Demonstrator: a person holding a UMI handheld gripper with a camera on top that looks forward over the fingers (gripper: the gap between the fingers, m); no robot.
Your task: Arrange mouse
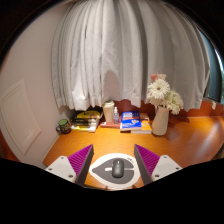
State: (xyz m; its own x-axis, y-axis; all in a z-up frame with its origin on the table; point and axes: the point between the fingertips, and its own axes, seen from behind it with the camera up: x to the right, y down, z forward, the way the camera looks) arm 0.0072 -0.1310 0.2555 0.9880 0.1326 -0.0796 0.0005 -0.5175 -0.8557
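A dark grey mouse lies on a light oval mouse mat on the orange wooden desk. The mouse points away from me and rests on the mat by itself. My gripper is open, its purple-padded fingers standing wide on either side of the mat. The mouse sits between the fingers with a clear gap at each side.
At the back of the desk stand a white vase of flowers, a blue book, a stack of books, a white cup and a dark round jar. White curtains hang behind.
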